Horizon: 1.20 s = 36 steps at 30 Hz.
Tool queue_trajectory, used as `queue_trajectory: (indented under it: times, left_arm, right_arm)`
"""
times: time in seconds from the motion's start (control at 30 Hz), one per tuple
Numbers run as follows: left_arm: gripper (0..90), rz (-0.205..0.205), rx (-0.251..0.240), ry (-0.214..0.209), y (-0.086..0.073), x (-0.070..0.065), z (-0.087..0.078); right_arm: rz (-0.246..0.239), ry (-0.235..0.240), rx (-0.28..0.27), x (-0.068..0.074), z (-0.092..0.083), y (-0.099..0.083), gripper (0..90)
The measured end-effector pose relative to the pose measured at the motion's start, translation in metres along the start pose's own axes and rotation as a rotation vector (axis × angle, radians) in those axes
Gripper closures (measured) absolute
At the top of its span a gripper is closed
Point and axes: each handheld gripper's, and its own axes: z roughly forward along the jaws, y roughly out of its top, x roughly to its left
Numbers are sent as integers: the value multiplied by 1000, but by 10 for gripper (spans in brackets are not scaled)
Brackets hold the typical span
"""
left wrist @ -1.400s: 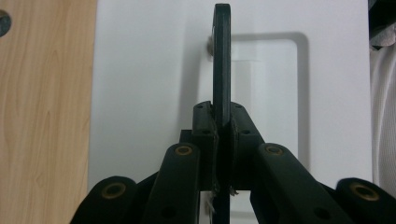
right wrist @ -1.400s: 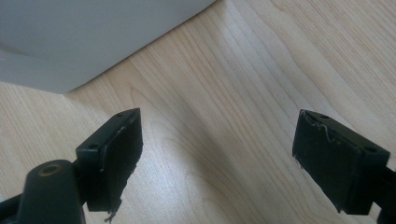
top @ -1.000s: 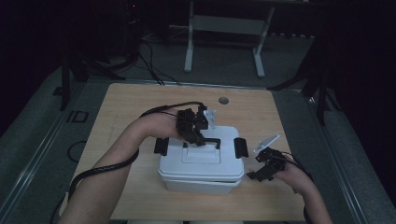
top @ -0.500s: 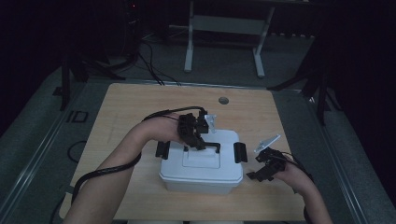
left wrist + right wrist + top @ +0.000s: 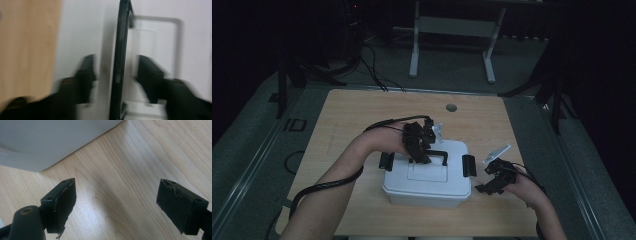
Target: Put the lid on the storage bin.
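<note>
White lidded box [image 5: 428,181] is sat mid-table [image 5: 362,110]. Its black handle [image 5: 119,62] is straddled, untouched, by the left gripper [image 5: 115,68] (jaws apart). Right gripper [image 5: 116,200] is held wide open, empty, beside the box.

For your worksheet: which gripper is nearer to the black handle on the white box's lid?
Left. The left gripper straddles the handle; the right gripper sits beside the box.

Box [image 5: 428,181] sits on table [image 5: 357,117], near edge. Left gripper [image 5: 418,146] over box lid, astride handle [image 5: 438,154]. Right gripper [image 5: 495,177] just right of box.
</note>
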Motion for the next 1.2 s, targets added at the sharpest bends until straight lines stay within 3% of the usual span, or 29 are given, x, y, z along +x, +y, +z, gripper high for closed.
queue_trajectory:
  times: [0.07, 0.17, 0.4, 0.5, 0.7, 0.87, 1.2]
  left_arm:
    - [354, -19, -20, 6, -2, 3, -2]
    - [261, -21, -10, 8, -6, 4, -3]
    - [181, -25, -32, 22, -15, 3, -5]
    - [170, -34, -44, 3, -21, 2, -5]
    - [153, -52, -91, 20, -38, 3, -10]
    - [153, -67, -115, 58, -49, 3, -20]
    - [152, -121, -162, 58, -74, 2, -32]
  right_arm:
    - [-1, 0, 0, 0, -1, 0, 157]
    - [-1, 1, 0, 0, -1, 0, 157]
    - [2, 1, -1, 0, -1, 0, 157]
    - [-3, 1, -2, 1, -1, 0, 157]
    - [-2, 0, -1, 1, -2, 0, 157]
    - [4, 4, -5, 2, -2, 1, 157]
    - [5, 1, -12, 3, -3, 1, 157]
